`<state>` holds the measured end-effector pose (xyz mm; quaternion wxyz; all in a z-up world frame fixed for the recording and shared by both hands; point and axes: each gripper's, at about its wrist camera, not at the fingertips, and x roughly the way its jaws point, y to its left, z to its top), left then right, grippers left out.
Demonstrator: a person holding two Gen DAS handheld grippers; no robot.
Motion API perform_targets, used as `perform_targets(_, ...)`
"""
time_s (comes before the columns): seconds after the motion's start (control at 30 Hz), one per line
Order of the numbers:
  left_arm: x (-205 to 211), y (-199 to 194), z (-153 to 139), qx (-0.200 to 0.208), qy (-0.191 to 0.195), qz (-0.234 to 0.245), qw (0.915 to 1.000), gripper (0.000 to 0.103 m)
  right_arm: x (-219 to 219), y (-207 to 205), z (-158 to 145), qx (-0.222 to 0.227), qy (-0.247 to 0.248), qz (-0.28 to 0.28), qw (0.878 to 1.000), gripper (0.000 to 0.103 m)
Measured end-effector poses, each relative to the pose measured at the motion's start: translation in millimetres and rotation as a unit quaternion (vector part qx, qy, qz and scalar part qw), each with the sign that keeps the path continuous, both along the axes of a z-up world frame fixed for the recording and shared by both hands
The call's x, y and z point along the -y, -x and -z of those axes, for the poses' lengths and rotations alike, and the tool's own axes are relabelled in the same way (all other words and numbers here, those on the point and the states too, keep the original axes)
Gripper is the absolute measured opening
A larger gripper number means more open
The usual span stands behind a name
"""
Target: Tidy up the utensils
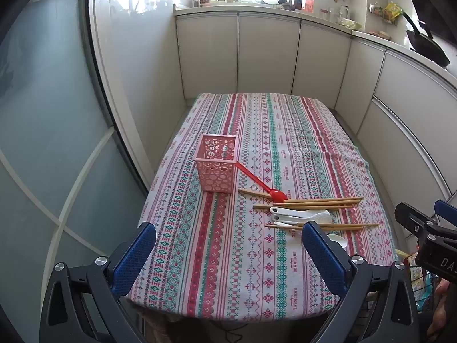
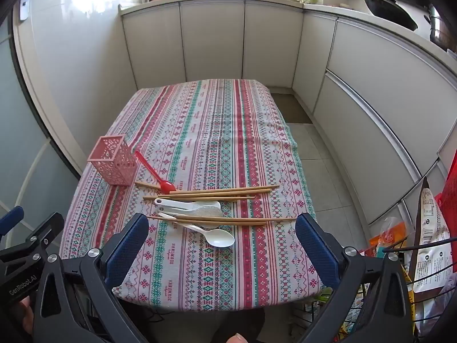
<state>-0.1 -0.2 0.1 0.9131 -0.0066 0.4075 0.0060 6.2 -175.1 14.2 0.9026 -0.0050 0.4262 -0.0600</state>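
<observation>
Far left on the surface (image 2: 200,131): pink holder (image 2: 114,161), upright, nothing seen standing inside, so apparently none of the sorting done yet. Just beside its right side, red spoon (image 2: 155,175), handle end touching or nearly touching the holder wall, bowl resting against the wooden chopsticks (image 2: 217,193). Further right, the main heap: chopsticks lying crosswise in several loose pairs, white rice paddles (image 2: 190,207) stacked between them, white spoon (image 2: 217,237) nearest the front edge with its handle tucked under the lower chopsticks. Everything still to be lifted into the holder, judging by the layout. Left claw (image 1: 228,245) held low at the near edge, fingers wide apart, gripping nothing. Right claw (image 2: 222,240) likewise spread open and empty, hovering short of the white spoon. Hard to count the chopsticks exactly where they overlap; equally unclear how many paddles lie in the stack. In the left wrist view the white spoon mostly hidden behind the right-hand finger; holder floor only partly visible through the lattice.
</observation>
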Motion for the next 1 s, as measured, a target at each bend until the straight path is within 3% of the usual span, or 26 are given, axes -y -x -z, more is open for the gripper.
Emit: perform_targets(1.0,-2.9,-0.2,-3.2,0.009,0.000,-0.002,1.0000,0.103,3.4,1.0,-2.8,0.003,-0.004,0.003,1.000,0.103)
